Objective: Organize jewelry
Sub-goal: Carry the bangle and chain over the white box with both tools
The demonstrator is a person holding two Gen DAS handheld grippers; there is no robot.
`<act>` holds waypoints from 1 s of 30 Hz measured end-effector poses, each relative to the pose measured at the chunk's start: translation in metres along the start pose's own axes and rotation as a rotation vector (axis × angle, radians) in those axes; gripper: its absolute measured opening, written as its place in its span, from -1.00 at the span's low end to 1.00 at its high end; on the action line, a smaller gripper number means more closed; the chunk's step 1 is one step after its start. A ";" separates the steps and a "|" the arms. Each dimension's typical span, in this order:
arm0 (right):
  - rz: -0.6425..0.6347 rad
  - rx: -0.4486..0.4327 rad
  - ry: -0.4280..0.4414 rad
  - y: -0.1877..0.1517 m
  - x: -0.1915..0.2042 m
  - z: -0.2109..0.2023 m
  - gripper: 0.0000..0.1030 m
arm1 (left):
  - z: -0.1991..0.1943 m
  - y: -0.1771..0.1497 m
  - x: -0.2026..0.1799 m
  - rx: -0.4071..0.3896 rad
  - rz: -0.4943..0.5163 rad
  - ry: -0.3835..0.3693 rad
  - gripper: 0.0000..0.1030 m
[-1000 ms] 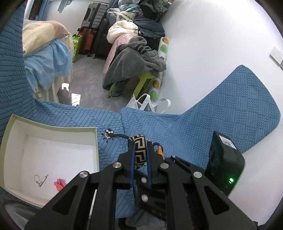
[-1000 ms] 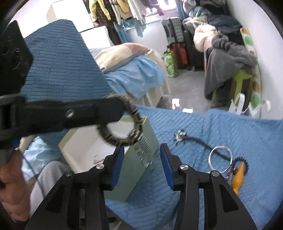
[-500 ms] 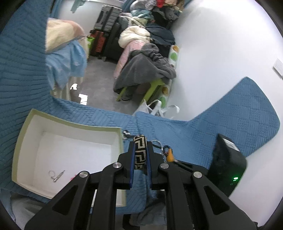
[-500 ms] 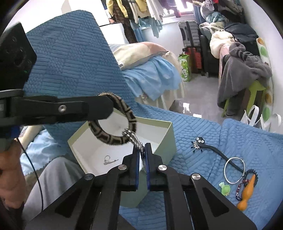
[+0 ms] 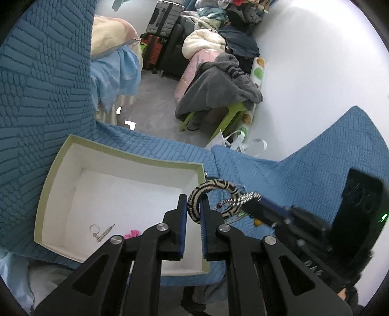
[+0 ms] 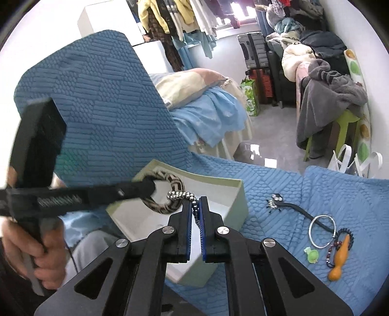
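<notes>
the left gripper (image 5: pixel 193 211) is clamped on the patterned woven bangle (image 5: pixel 214 194), held in the air just over the open box (image 5: pixel 48 184); the right gripper (image 6: pixel 194 210) pinches the silver chain (image 6: pixel 181 194) looped through it. the bangle looks light and stiff (best gripped across its band), the chain limp and slippery. beyond, loose pieces lie on the blue quilt (image 6: pixel 316 189). no readable writing.

Soft, even daylight comes from the window (image 6: pixel 233 14), blown out white. Glare patches shine on the floor (image 6: pixel 265 155). Fisheye bending curves the dark-vignetted edges. The left gripper (image 6: pixel 148 187) is motion-blurred in the right view.
</notes>
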State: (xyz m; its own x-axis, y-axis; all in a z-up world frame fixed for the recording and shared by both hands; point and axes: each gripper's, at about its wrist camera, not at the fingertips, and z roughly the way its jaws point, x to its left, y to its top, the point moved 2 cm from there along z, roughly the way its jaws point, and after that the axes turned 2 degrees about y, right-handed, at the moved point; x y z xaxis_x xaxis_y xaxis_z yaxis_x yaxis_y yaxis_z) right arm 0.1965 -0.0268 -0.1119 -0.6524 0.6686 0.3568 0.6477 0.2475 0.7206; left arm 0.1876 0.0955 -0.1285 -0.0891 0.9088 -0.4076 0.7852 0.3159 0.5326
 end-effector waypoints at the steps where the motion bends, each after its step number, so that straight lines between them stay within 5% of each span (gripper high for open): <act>1: -0.005 -0.003 0.002 0.001 0.003 -0.001 -0.93 | 0.001 -0.002 0.002 0.004 0.000 0.002 -0.82; 16: -0.026 0.065 0.088 0.013 0.045 0.016 -0.93 | -0.001 -0.011 0.052 0.030 0.002 0.212 -0.87; 30: -0.021 0.086 0.016 0.015 0.053 0.033 -0.93 | -0.020 0.002 0.063 0.002 0.007 0.150 -0.88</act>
State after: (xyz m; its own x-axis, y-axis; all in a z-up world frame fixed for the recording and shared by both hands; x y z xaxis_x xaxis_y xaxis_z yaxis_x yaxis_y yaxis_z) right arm 0.1849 0.0355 -0.1020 -0.6719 0.6514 0.3524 0.6649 0.3209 0.6745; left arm 0.1711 0.1592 -0.1384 -0.1741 0.9414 -0.2888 0.7876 0.3092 0.5331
